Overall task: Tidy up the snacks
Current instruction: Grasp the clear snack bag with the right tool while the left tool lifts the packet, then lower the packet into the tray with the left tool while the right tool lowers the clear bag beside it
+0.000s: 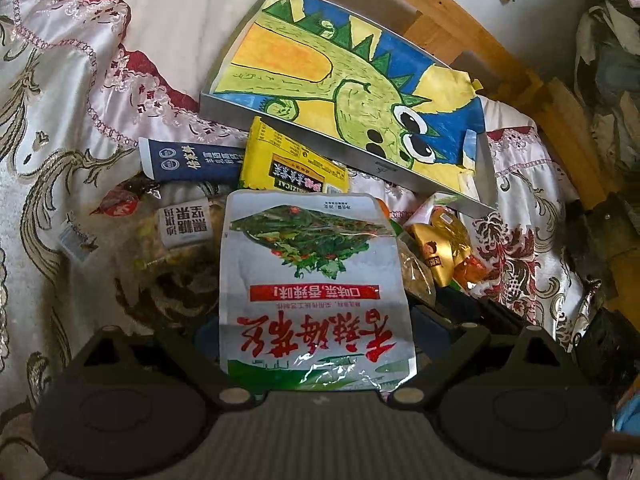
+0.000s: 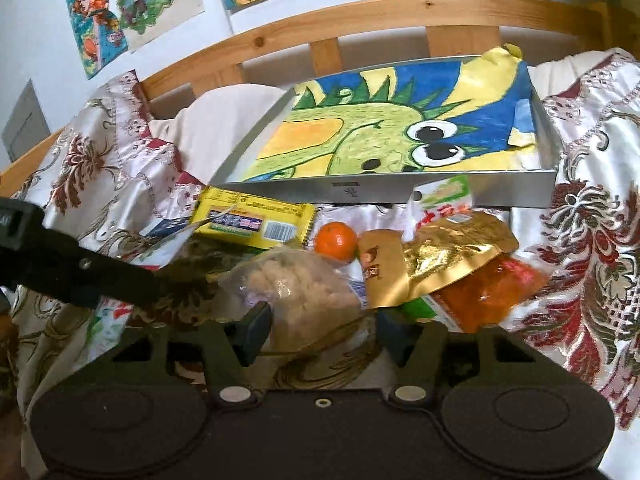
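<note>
My left gripper (image 1: pixel 316 320) is shut on a white packet (image 1: pixel 316 248) printed with green vegetables and red writing; the packet hides its pads. My right gripper (image 2: pixel 325 328) is shut on a clear bag of beige snack pieces (image 2: pixel 304 288), one blue pad on each side. Behind the snack pile stands a grey tray (image 2: pixel 360 192) lined with a dinosaur drawing. The pile holds a yellow packet (image 2: pixel 252 220), a tangerine (image 2: pixel 335 241), a gold pouch (image 2: pixel 432 264) and an orange packet (image 2: pixel 492 296).
Everything lies on a patterned satin bedspread (image 2: pixel 592 240) in front of a wooden bed frame (image 2: pixel 360 12). A dark blue packet (image 1: pixel 192 164) and a clear nut-bar bag (image 1: pixel 176 240) lie left of the pile. The left tool's black body (image 2: pixel 80 276) crosses the right wrist view.
</note>
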Demonstrator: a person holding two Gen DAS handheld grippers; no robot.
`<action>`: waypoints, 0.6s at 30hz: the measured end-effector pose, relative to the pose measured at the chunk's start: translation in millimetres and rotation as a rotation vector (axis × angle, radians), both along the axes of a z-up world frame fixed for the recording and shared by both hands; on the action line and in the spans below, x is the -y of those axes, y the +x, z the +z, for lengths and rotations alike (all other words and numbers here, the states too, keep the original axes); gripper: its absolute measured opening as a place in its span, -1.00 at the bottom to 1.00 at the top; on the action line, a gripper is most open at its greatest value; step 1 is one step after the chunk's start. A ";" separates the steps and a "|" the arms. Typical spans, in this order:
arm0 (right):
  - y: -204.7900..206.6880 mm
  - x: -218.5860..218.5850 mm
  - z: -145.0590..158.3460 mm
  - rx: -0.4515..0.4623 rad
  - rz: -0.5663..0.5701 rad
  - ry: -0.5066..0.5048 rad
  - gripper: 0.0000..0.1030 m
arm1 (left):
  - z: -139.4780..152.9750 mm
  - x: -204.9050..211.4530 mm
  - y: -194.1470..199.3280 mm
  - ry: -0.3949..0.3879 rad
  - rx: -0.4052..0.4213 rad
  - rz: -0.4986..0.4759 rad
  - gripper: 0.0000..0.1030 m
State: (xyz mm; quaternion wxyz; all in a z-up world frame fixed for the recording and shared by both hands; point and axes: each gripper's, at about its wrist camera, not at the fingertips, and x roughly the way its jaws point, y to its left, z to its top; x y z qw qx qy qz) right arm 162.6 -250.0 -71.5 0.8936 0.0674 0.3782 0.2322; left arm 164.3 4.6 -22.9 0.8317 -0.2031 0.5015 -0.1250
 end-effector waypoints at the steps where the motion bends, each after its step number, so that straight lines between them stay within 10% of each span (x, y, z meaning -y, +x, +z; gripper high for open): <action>1: 0.0 0.4 -0.2 -0.002 -0.001 0.002 0.11 | -0.1 0.4 -0.8 0.000 -0.001 0.000 0.86; 18: -42.8 -10.9 22.1 0.077 0.085 -0.142 -0.54 | 24.5 -8.3 -24.2 -0.005 0.012 0.062 0.86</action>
